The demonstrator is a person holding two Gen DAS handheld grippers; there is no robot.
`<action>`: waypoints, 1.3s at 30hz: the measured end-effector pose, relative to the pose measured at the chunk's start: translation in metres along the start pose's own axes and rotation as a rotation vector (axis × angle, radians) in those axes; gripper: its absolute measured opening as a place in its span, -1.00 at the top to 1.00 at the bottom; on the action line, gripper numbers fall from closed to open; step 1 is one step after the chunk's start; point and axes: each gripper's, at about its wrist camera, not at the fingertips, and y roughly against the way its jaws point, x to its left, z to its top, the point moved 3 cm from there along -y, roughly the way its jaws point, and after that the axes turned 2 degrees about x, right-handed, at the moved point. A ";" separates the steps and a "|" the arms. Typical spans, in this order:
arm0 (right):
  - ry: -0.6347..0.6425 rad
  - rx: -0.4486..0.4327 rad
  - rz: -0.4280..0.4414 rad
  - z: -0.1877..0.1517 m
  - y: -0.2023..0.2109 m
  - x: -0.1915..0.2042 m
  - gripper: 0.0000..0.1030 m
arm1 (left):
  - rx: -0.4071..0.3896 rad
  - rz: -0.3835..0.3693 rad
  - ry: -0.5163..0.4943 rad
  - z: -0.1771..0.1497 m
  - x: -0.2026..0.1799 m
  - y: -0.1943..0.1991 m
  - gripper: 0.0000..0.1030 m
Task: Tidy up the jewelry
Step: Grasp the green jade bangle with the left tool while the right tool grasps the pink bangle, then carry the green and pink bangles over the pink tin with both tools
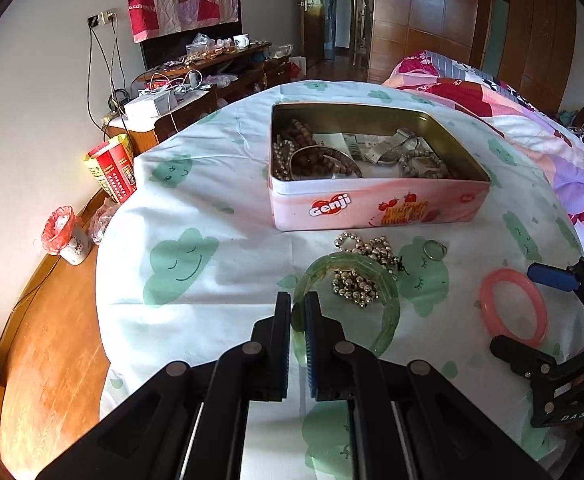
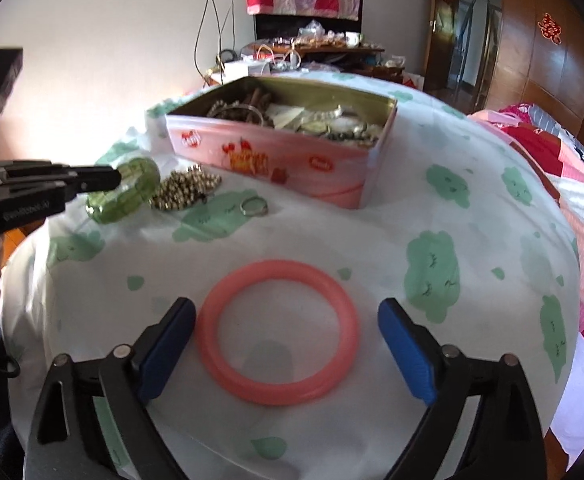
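A bed spread with a white sheet printed with green clouds fills a sunlit bedroom. The left gripper pinches the rim of a green bangle, with a heap of gold beads and a small ring just beyond. The right gripper stands spread wide, a pink bangle lying flat between its blue pads, untouched. Ahead of both sits an open pink tin holding more jewelry.
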 end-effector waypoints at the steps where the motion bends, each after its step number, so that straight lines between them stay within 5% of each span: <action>1: 0.005 0.000 0.001 -0.001 0.000 0.002 -0.85 | 0.002 0.000 -0.001 0.000 0.000 -0.001 0.89; 6: 0.003 -0.005 -0.008 -0.002 -0.001 0.001 -0.84 | 0.009 -0.002 -0.002 -0.001 -0.002 -0.003 0.89; 8: -0.001 -0.004 -0.004 -0.002 -0.001 0.001 -0.61 | 0.010 -0.004 -0.001 -0.001 -0.002 -0.003 0.89; 23: -0.003 -0.054 -0.039 0.002 0.008 -0.001 -0.61 | 0.002 -0.006 0.002 0.000 -0.004 -0.001 0.89; 39: -0.021 -0.197 -0.129 0.041 0.043 -0.016 -0.61 | -0.114 0.002 0.009 0.035 0.003 0.041 0.89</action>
